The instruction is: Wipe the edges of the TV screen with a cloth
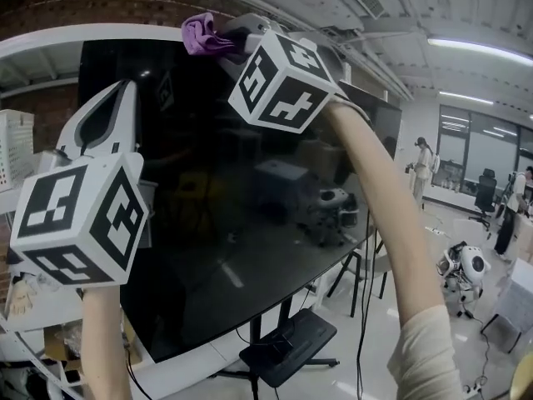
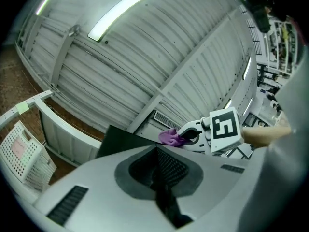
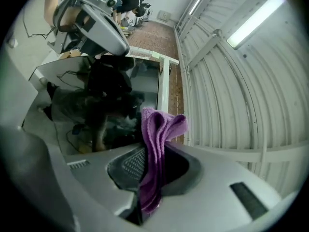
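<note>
A big black TV screen (image 1: 241, 215) stands tilted on a floor stand, with a thin white frame. My right gripper (image 1: 223, 42) is raised to the TV's top edge and is shut on a purple cloth (image 1: 200, 33), which bunches against that edge. In the right gripper view the purple cloth (image 3: 157, 149) hangs out from between the shut jaws, with the TV screen (image 3: 111, 105) just beyond. My left gripper (image 1: 117, 111) is held up by the screen's left side, jaws together and holding nothing. The left gripper view shows the TV's top corner (image 2: 120, 139), the cloth (image 2: 170, 137) and the right gripper (image 2: 190, 135).
A white perforated basket (image 1: 15, 148) sits on shelving at the left beside a brick wall. The black stand base (image 1: 287, 347) and cables lie below the TV. At the right are people (image 1: 423, 167), an office chair (image 1: 483, 194) and a small white robot (image 1: 466, 267). A ribbed metal ceiling (image 2: 159, 47) hangs close overhead.
</note>
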